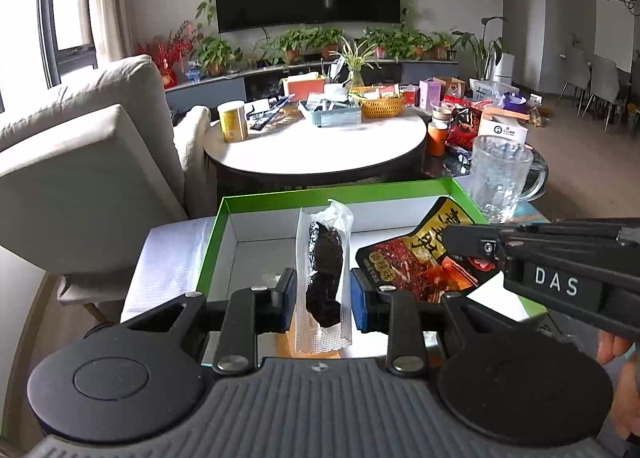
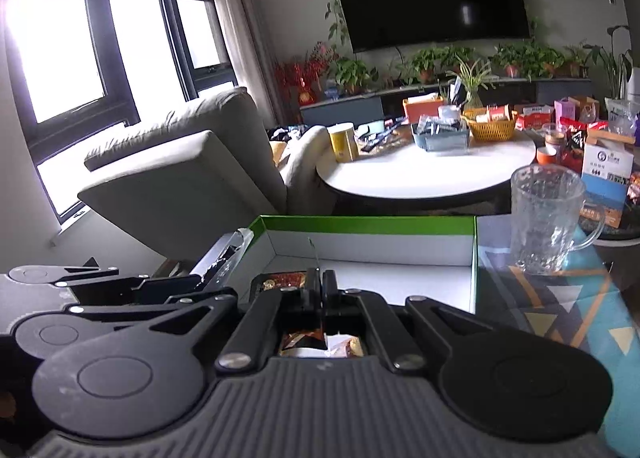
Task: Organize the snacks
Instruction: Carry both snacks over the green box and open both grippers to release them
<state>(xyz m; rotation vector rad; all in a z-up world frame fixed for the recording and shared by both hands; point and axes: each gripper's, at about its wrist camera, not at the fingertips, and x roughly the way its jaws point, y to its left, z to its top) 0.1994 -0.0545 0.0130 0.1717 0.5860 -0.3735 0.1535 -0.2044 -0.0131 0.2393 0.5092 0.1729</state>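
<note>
1. Box (image 1: 276, 193): an open shallow tray with green walls and a white floor. It sits on a glass-topped surface, in front of both grippers. Its far wall runs across both wrist views.
2. Left gripper (image 1: 324, 294): jaws narrow, closed on a clear vacuum pouch (image 1: 325, 278) that holds dark pieces. The blue pads press the pouch's two long edges.
3. Clear vacuum pouch: it stands upright between the left pads. Its torn upper end rises above the fingertips, toward the far wall of the box. Its lower end hangs below the pads, above the near edge of the box. It sits over the middle of the box, well clear of the left wall.
4. Red and black snack packet (image 1: 420, 258): it lies just right of the clear pouch, over the right half of the box, tilted toward the far right corner.
5. Right gripper (image 2: 321, 278): jaws fully closed, pinching the edge of the red and black snack packet. In the left wrist view this gripper enters from the right edge and covers the packet's right part. In its own view, the packet shows left of the fingertips and again under the linkage.
6. Glass mug (image 1: 500, 177): it stands on the surface outside the far right corner of the box, apart from both grippers.
</note>
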